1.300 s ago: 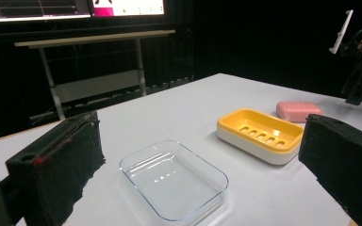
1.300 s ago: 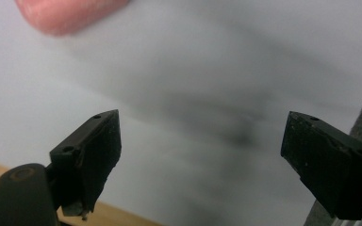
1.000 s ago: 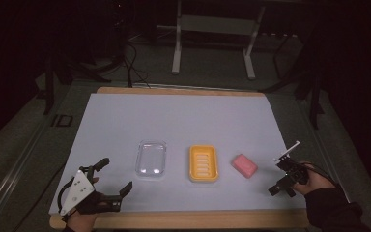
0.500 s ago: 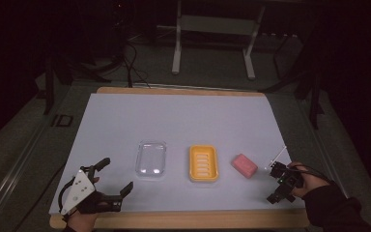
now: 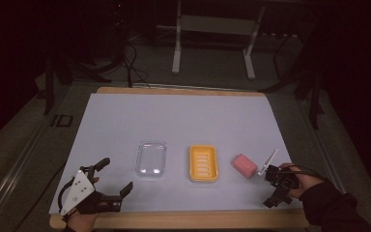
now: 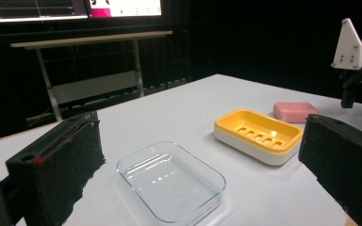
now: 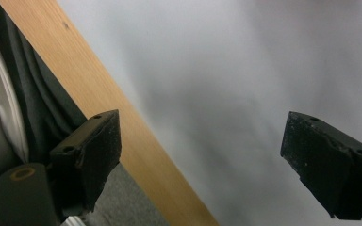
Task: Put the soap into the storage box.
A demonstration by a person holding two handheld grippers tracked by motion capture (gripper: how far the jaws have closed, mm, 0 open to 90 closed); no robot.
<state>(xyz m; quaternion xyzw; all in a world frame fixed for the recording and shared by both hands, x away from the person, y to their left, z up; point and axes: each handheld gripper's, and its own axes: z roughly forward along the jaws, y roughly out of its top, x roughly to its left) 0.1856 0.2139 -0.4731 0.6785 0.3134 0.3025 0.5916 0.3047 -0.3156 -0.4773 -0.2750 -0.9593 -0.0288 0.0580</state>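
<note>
A clear plastic tray point(image 5: 150, 158), a yellow soap dish point(image 5: 203, 163) and a pink soap bar point(image 5: 244, 165) lie in a row across the near half of the white table. My left gripper point(image 5: 115, 176) rests open at the front left, aimed at the row; between its jaws I see the clear tray point(image 6: 172, 181), the yellow dish point(image 6: 257, 135) and the pink bar point(image 6: 294, 111). My right gripper point(image 5: 276, 188) hovers just right of the bar, empty. Its jaws point(image 7: 207, 155) stand wide apart over bare table by the wooden front edge point(image 7: 122, 136).
The white table top point(image 5: 183, 121) stretches bare behind the three objects. A wooden rim point(image 5: 174, 220) runs along the front. Beyond the far edge stands a metal frame point(image 5: 212, 43) on a dark floor. The right gripper point(image 6: 353, 61) shows far off in the left gripper view.
The right gripper has drifted left and toward the front edge, turning as it went, and now sits closer to the pink bar. The left gripper has stayed put.
</note>
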